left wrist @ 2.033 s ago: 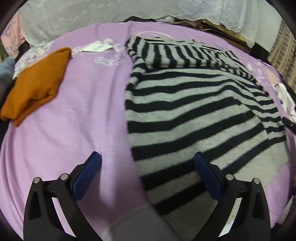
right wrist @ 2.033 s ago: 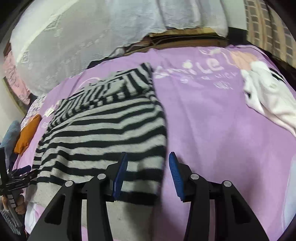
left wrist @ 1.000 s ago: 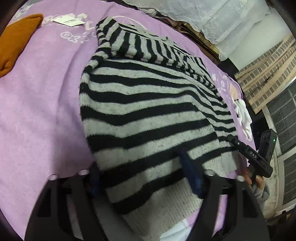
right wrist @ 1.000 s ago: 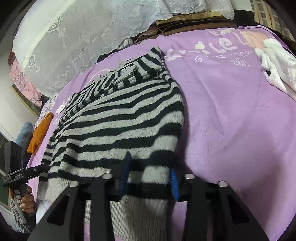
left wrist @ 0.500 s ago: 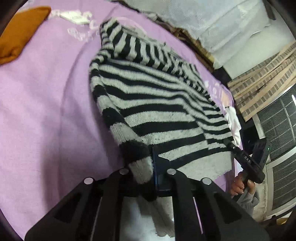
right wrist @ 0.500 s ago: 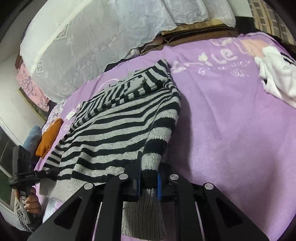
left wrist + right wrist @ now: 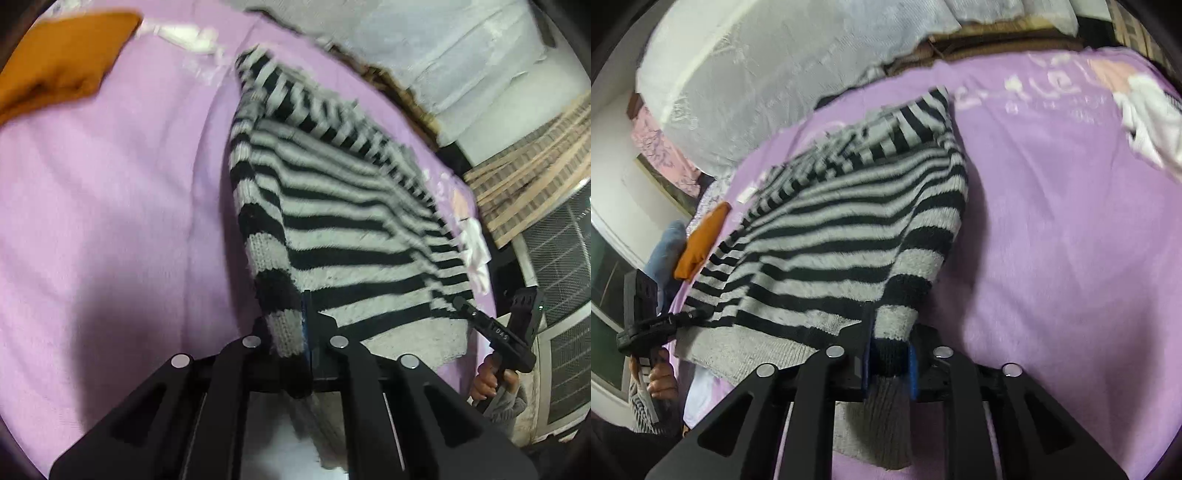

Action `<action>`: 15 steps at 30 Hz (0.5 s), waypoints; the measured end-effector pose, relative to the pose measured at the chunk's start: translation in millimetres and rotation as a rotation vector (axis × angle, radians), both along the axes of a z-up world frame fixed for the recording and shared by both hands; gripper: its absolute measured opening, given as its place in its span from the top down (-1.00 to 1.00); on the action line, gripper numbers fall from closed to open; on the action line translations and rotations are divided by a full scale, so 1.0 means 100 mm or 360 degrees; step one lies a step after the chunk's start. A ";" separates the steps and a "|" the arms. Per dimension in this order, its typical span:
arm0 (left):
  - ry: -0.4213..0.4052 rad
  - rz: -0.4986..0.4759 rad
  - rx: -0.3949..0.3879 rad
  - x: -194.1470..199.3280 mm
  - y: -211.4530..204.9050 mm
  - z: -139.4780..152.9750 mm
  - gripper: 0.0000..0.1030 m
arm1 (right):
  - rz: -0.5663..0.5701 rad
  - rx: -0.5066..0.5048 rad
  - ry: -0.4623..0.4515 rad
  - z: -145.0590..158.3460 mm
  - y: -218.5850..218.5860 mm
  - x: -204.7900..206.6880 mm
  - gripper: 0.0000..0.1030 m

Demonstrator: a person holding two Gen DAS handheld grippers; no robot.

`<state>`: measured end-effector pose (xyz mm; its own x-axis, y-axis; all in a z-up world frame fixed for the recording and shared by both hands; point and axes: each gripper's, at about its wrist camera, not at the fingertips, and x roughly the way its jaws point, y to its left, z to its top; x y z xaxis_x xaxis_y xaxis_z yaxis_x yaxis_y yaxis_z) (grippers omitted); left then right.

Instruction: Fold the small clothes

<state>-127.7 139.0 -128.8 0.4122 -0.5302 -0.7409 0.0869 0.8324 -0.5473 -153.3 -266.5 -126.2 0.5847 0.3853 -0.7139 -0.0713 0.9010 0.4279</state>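
Note:
A black-and-grey striped sweater (image 7: 351,221) lies on a purple blanket (image 7: 110,203), its bottom hem lifted toward me. My left gripper (image 7: 295,325) is shut on the sweater's lower left edge, and the knit bunches up between the pads. My right gripper (image 7: 888,354) pinches the lower right edge of the sweater (image 7: 831,229). Its jaws are opening slightly, with a thick roll of knit still pressed between the blue pads. Each wrist view shows the other gripper at the far hem corner: the right gripper (image 7: 498,332) and the left gripper (image 7: 653,325).
A folded orange cloth (image 7: 55,62) lies at the blanket's far left, next to a white tag. A white garment (image 7: 1152,114) sits at the far right of the blanket (image 7: 1071,221). White lace fabric (image 7: 757,74) hangs behind. A hand (image 7: 661,376) holds the left gripper's handle.
Both grippers closed on the sweater's bottom corners and lifted the hem off the blanket. The side edges now hang rolled from the pads. The left view has swung a little.

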 end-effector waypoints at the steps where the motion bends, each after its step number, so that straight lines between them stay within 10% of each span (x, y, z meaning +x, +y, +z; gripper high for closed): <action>1: 0.0036 0.0004 0.0008 0.01 -0.01 -0.05 0.82 | 0.0007 0.0006 0.0011 -0.02 0.01 0.01 0.63; 15: -0.0091 0.0022 0.0031 0.19 0.03 0.26 0.88 | 0.0028 0.0334 -0.0116 0.22 -0.15 0.17 0.74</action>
